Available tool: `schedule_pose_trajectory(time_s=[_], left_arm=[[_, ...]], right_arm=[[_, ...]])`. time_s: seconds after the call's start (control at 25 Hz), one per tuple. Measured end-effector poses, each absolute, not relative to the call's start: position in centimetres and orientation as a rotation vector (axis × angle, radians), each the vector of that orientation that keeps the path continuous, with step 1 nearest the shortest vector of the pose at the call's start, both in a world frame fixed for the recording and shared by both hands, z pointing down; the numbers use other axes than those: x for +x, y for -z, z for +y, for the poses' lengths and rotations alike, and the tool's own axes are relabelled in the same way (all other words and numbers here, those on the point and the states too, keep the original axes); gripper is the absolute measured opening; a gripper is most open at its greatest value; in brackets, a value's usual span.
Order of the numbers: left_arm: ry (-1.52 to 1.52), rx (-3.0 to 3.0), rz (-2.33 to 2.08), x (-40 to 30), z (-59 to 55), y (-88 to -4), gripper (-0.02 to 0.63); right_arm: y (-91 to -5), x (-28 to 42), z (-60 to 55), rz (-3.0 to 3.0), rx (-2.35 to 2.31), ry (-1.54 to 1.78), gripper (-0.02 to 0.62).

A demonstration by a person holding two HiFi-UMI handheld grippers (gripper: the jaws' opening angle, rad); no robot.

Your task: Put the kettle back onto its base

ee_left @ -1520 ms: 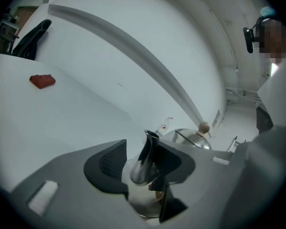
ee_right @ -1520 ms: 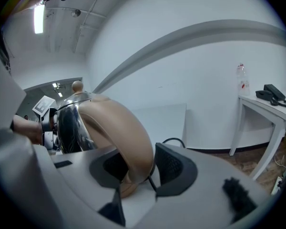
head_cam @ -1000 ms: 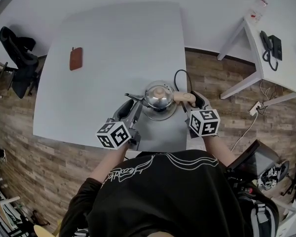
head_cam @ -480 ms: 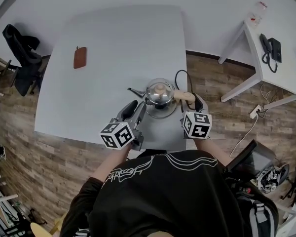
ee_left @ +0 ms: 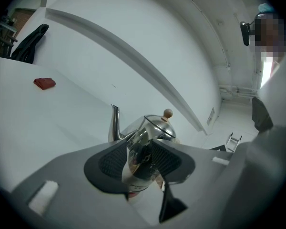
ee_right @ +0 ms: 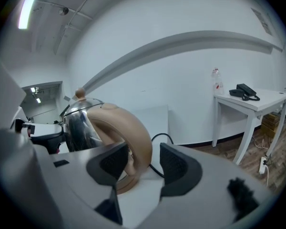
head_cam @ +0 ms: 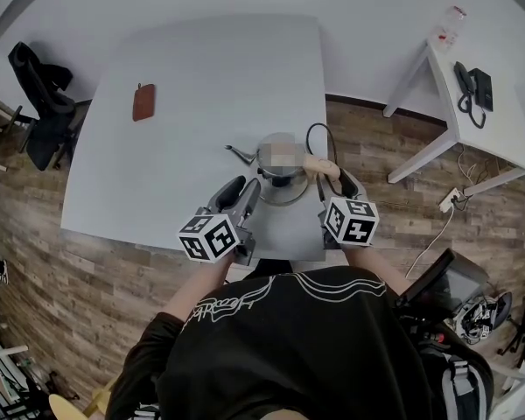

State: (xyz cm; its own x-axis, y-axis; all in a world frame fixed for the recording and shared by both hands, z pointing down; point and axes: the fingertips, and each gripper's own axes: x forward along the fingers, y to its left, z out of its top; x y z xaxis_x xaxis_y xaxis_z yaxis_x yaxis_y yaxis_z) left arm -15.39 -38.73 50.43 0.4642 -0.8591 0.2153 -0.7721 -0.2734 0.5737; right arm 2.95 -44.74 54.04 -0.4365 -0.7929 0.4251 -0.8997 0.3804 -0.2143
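Kettle [head_cam: 278,171], shifted back, sits on its base [head_cam: 282,195]; right tool [ee_right: 142,163] gapes round its handle [ee_right: 136,135], left tool [ee_left: 139,159] open alongside.

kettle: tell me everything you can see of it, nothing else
The kettle is a polished steel pot, upright on the white table near the person's edge. A thin curved spout points away from the tan loop handle; the lid carries a round wood-coloured knob. It appears to sit on its round base, a black cord behind. The handle stands between the open jaws of the right gripper, close to one pad. The left gripper is open, short of the body.
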Motion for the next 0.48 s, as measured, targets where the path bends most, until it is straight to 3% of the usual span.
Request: schedule_pose_trajectory(time_s=[0.32, 0.48], left_arm=[[0.177, 2.134, -1.32, -13.6, -36.0, -49.3, 0.149], [0.12, 2.212, -1.276, -12.0, -33.4, -48.1, 0.132]], right_arm=[[-52.2, 3.2, -40.3, -2.505, 1.283, -0.687, 0.199], [-48.6, 2.2, -35.9, -2.732, 0.913, -0.839, 0.198]])
